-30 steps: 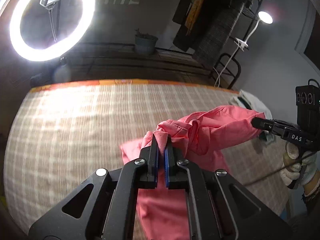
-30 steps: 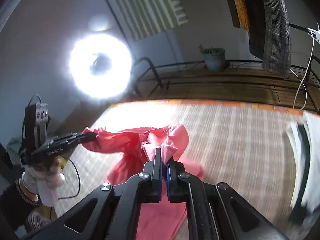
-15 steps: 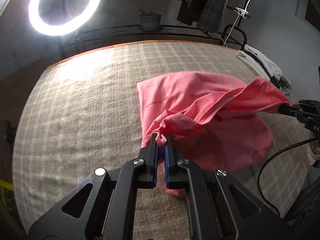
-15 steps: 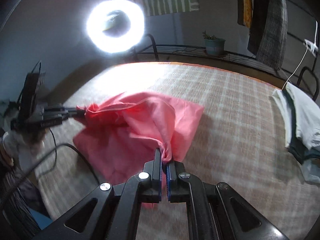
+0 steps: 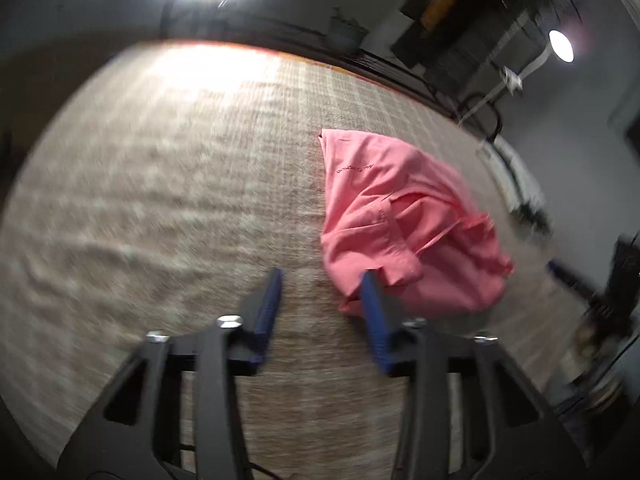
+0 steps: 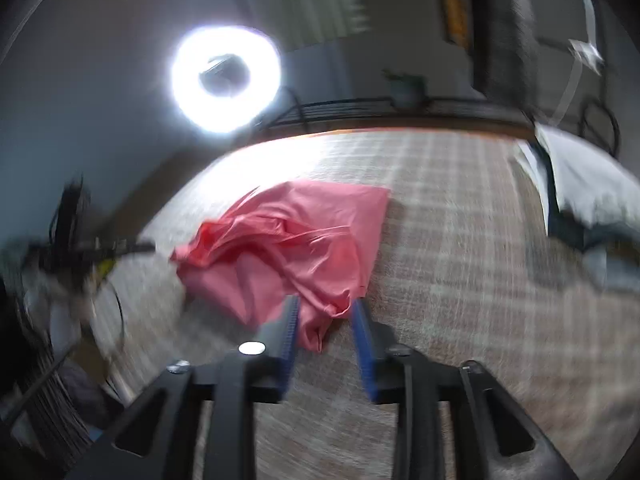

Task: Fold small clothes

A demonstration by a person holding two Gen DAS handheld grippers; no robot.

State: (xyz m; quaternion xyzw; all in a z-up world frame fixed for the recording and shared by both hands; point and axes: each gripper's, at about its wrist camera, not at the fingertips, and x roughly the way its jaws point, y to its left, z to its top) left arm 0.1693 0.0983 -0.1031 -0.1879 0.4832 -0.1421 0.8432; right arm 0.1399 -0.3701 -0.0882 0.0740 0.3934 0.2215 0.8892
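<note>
Pink and crumpled, one shirt lies on the checked mat, its long side running away from me. My two grippers, left gripper and right gripper, both have their jaws apart, holding nothing.

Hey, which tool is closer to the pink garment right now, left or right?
Right. The right tool hangs open straddling the pink garment's near corner. The left tool is open too, but only one finger meets the cloth's edge.
</note>
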